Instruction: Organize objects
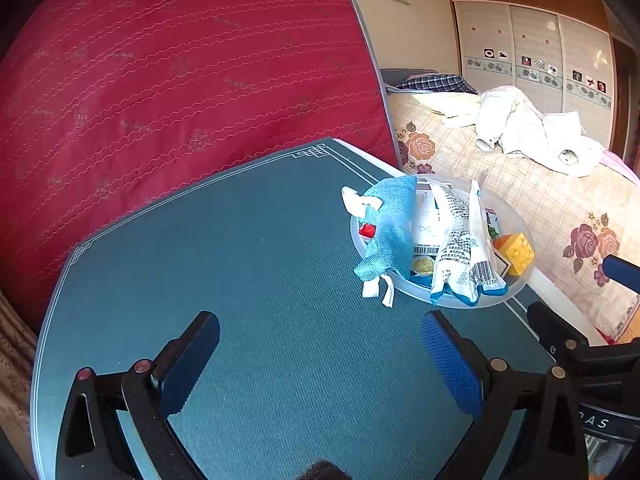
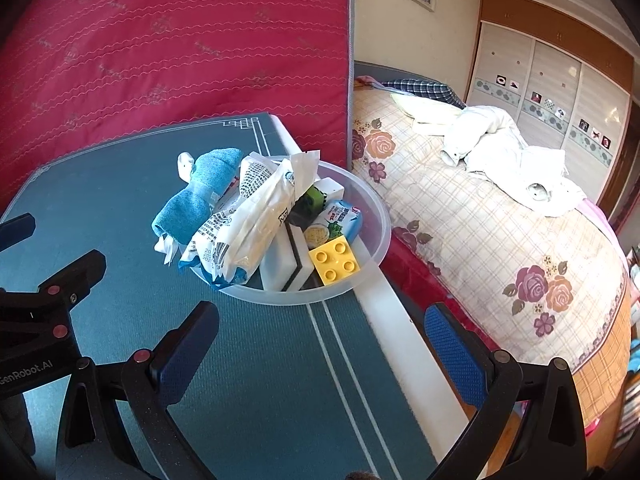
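The right gripper [image 2: 320, 344] is hovering with its jaws spread wide and empty, just short of the clear bowl [image 2: 374, 216]; the left gripper [image 1: 320, 344] is likewise gaping and empty, farther from the bowl over bare table [image 1: 248, 248]. The bowl is sitting at the table's edge beside the bed [image 2: 500, 232], overfilled. A nudge risks tipping it off, or dragging out the blue cloth [image 2: 200, 196] and snack packets [image 2: 248, 232] overhanging its rim.

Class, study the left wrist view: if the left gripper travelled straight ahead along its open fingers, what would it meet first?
Probably only the teal table mat: the left gripper points across bare mat, passing left of the clear bowl, toward the red mattress beyond. Depth is unclear.
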`<state>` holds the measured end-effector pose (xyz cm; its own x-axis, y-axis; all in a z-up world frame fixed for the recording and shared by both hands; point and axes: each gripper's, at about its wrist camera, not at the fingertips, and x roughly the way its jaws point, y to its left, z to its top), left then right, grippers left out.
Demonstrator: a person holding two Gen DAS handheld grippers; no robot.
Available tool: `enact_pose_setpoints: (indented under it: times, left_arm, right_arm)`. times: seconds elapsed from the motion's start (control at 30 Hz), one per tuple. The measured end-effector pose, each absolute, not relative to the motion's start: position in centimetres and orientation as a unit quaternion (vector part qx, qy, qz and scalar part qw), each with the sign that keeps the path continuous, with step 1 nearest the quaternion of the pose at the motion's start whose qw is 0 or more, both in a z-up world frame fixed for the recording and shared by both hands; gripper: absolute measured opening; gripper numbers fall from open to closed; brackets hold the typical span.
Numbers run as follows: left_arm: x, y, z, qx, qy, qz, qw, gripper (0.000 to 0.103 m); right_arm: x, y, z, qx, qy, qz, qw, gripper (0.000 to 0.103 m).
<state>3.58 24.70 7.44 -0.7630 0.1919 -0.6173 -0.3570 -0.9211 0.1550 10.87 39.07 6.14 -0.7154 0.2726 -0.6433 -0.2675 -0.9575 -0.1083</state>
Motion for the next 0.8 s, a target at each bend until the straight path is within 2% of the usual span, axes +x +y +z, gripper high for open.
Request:
enact_pose_setpoints:
  times: [0.8]
  left_arm:
    - [3.59,24.72,7.27,-0.311,0.134,0.929,0.151,0.103]
  right_arm:
    - [10.96,39.15,5.75,-0.354,-0.001,0.924,0.147,0.103]
